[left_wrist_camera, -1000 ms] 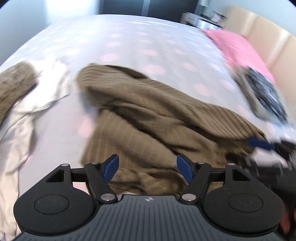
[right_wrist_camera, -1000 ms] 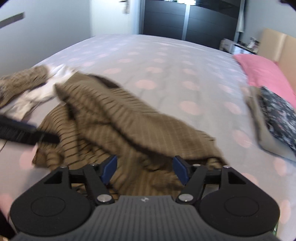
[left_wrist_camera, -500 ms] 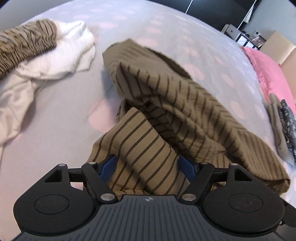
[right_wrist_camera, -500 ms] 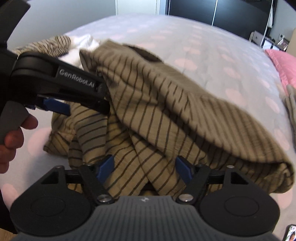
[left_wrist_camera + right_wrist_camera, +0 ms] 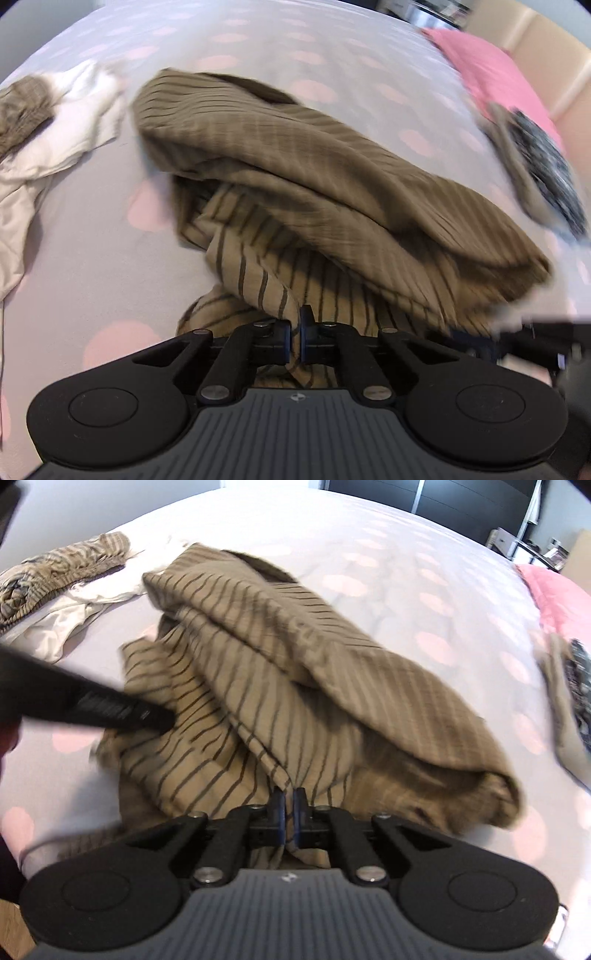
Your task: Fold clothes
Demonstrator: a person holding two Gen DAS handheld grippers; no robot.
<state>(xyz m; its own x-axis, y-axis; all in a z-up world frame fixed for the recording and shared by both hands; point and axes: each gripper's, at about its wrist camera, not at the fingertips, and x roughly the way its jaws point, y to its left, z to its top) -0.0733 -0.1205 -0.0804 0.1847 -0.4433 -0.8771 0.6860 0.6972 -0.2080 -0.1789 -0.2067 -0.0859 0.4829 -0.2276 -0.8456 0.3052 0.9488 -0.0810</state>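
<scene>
1. Two tongs are pinched on the same brown striped shirt point(image 5: 332, 177). The left tongs point(image 5: 295, 338) are clamped on a fold of it, and the right tongs point(image 5: 289, 812) are clamped on another fold.
2. That shirt lies in a rumpled heap in the middle of the bed point(image 5: 92, 280), with one thick flap flopped over the rest. It is not flat and not folded.
3. More clothes sit in a messy pile at the far left: a white top point(image 5: 85, 605) and another striped piece point(image 5: 62, 565). They look unfolded too.
4. Some cloth things point(image 5: 543, 162) lie by the pink pillow point(image 5: 491, 70). It is too blurry to tell if they are folded.
5. So I think lots is left: the shirt needs to be spread out, then folded, and the pile is waiting.
6. Half a second ago both tongs were wide open around the cloth. Now both have snapped shut on it.
7. Both views are blurry now, so the tongs seem to be moving.
</scene>
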